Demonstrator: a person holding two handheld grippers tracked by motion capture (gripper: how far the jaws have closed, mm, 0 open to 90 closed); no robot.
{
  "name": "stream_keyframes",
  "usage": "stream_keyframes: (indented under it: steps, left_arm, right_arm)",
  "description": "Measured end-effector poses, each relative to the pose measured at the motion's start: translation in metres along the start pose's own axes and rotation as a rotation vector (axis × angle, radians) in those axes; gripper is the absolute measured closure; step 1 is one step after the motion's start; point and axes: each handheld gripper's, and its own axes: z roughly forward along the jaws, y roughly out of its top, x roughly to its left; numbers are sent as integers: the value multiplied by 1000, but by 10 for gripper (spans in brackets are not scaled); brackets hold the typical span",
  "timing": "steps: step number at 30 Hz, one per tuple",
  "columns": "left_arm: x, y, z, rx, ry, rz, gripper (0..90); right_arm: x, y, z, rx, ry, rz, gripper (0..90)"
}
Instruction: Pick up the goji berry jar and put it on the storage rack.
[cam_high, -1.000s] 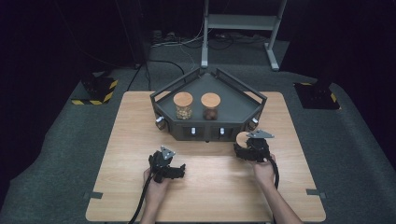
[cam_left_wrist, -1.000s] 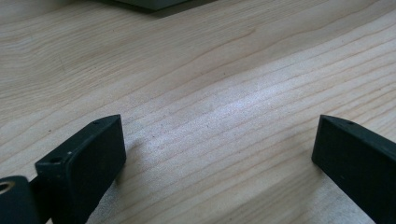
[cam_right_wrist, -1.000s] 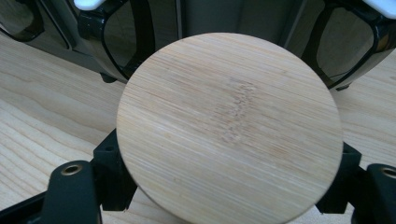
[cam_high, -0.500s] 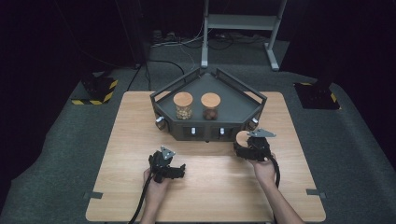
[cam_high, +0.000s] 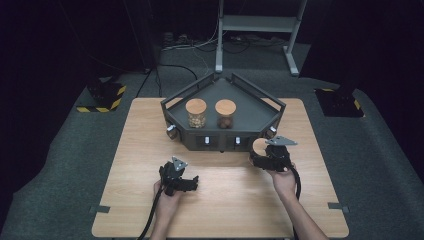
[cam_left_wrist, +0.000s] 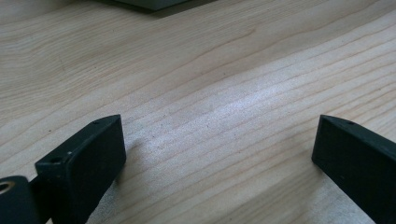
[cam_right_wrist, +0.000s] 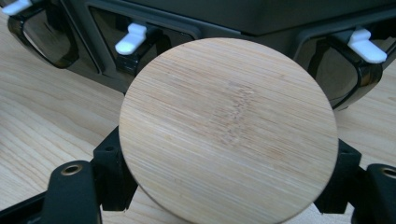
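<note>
My right gripper (cam_high: 267, 159) is shut on a wooden-lidded jar (cam_high: 259, 146) just in front of the right end of the dark five-sided tray (cam_high: 250, 120). In the right gripper view the round lid (cam_right_wrist: 229, 126) covers the jar's body, and the two jaws of the right gripper (cam_right_wrist: 226, 163) press in from both sides beneath its rim. Two more jars stand in the tray, one with pale contents (cam_high: 196, 112) and one with dark contents (cam_high: 225, 114). My left gripper (cam_high: 184, 183) rests low on the table, open, with bare wood between its jaws in the left gripper view (cam_left_wrist: 219, 135).
The tray's front wall (cam_right_wrist: 261, 18) carries dark windows with white latches (cam_right_wrist: 133, 37), close ahead of the held jar. The wooden table (cam_high: 140, 150) stretches left and in front of the tray. A metal stand (cam_high: 220, 30) and cables lie on the floor behind.
The right gripper has risen slightly with the jar, close to the tray's front. The left gripper has stayed where it was.
</note>
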Motion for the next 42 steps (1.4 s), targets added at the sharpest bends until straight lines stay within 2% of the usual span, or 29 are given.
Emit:
stream_keyframes:
  steps: [25, 29, 36, 42]
  left_arm:
    - [0, 0, 0, 0, 0, 1, 30]
    - [0, 0, 0, 0, 0, 0, 30]
    - [0, 0, 0, 0, 0, 0, 30]
    - [0, 0, 0, 0, 2, 0, 31]
  right_arm:
    - [5, 20, -18, -27, 22, -40, 255]
    - [5, 28, -20, -29, 44, -29, 255]
    - [6, 38, -27, -32, 50, -31, 255]
    - [3, 55, -37, -34, 53, -18, 255]
